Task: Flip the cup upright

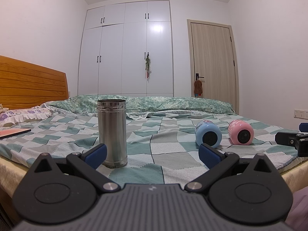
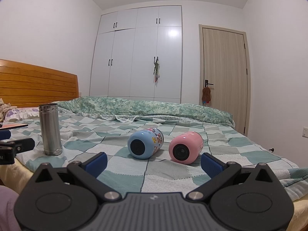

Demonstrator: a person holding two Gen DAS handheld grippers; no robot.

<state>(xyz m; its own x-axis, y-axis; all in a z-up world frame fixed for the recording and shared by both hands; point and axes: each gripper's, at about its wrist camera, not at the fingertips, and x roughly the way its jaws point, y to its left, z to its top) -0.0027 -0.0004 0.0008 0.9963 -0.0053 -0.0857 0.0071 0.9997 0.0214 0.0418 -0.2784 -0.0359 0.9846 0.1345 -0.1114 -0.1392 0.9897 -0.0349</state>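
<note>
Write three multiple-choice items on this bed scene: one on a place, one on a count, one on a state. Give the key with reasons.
1. Where does the steel cup stand relative to the blue cup?
A. to its left
B. to its right
C. on top of it

2. How many cups lie on their sides on the bed?
A. one
B. two
C. three

3. What is the state of the right hand-held gripper?
A. shut on the pink cup
B. shut on nothing
C. open, holding nothing

Key:
1. A, the right wrist view shows the steel cup far left of the blue one.
2. B, the blue cup and the pink cup lie with their bases toward the camera; the steel cup is upright.
3. C, its blue fingers stand wide apart, short of both cups.
</note>
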